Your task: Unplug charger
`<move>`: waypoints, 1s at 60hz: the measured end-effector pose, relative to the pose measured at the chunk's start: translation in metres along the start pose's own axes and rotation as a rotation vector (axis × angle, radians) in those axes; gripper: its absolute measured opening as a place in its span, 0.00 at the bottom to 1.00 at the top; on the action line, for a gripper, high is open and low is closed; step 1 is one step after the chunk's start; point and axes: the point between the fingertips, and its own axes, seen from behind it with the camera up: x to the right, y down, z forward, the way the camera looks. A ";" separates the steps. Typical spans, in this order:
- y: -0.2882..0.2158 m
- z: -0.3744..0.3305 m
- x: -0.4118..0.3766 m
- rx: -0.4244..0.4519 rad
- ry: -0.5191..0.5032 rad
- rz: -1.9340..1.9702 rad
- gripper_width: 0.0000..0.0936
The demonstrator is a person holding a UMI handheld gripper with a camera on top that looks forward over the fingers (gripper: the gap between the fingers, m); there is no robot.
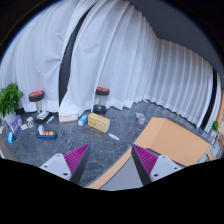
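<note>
My gripper is open and empty, its two purple-padded fingers held wide apart above the floor. Between and just ahead of them lies grey carpet and the corner of a light wooden table, whose edge runs under the right finger. No charger or plug shows clearly. Small items lie on the floor far beyond the left finger, too small to tell apart.
White curtains hang across the back. A green plant stands at the far left. Two dark round stands sit by the curtains. A yellowish box lies on the carpet.
</note>
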 end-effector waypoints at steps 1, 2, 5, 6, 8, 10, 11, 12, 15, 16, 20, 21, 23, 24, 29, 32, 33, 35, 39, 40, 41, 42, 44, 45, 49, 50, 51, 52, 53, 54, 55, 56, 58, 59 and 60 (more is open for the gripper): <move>0.001 0.000 0.001 -0.001 0.001 0.000 0.91; 0.001 0.001 0.001 -0.003 0.002 0.002 0.91; 0.005 0.002 0.002 -0.011 0.005 0.009 0.91; 0.007 0.003 0.002 -0.014 0.007 0.012 0.91; 0.011 0.008 0.000 -0.022 0.009 0.015 0.90; 0.018 0.012 -0.001 -0.030 0.012 0.017 0.91; 0.021 0.014 -0.002 -0.035 0.014 0.015 0.91; 0.024 0.015 -0.004 -0.039 0.014 0.013 0.91; 0.035 0.020 -0.012 -0.051 0.015 0.005 0.90; 0.039 0.022 -0.016 -0.055 0.014 0.004 0.91; 0.057 0.028 -0.037 -0.071 -0.003 0.003 0.91; 0.063 0.029 -0.044 -0.077 -0.011 0.004 0.91; 0.074 0.032 -0.061 -0.086 -0.034 0.005 0.91; 0.080 0.033 -0.071 -0.090 -0.047 0.007 0.91; 0.107 0.041 -0.129 -0.115 -0.122 0.017 0.91; 0.115 0.048 -0.172 -0.115 -0.185 0.033 0.91; 0.117 0.049 -0.187 -0.119 -0.209 0.036 0.91; 0.121 0.056 -0.219 -0.122 -0.260 0.045 0.91; 0.118 0.072 -0.276 -0.111 -0.333 0.053 0.91; 0.116 0.078 -0.288 -0.105 -0.346 0.051 0.91; 0.115 0.083 -0.301 -0.099 -0.359 0.047 0.91; 0.112 0.089 -0.314 -0.093 -0.370 0.042 0.91; 0.107 0.101 -0.337 -0.079 -0.388 0.033 0.91; 0.104 0.107 -0.347 -0.074 -0.396 0.030 0.91; 0.094 0.131 -0.390 -0.068 -0.433 0.027 0.91; 0.090 0.137 -0.400 -0.064 -0.444 0.031 0.91; 0.086 0.143 -0.409 -0.058 -0.452 0.035 0.91; 0.081 0.149 -0.418 -0.052 -0.459 0.040 0.91; 0.077 0.156 -0.426 -0.046 -0.465 0.043 0.91; 0.072 0.162 -0.435 -0.042 -0.471 0.045 0.90; 0.068 0.168 -0.443 -0.037 -0.477 0.046 0.90; 0.064 0.174 -0.450 -0.031 -0.481 0.047 0.90; 0.055 0.186 -0.463 -0.017 -0.484 0.049 0.90; 0.051 0.192 -0.469 -0.012 -0.484 0.046 0.89; 0.048 0.198 -0.475 -0.009 -0.483 0.043 0.88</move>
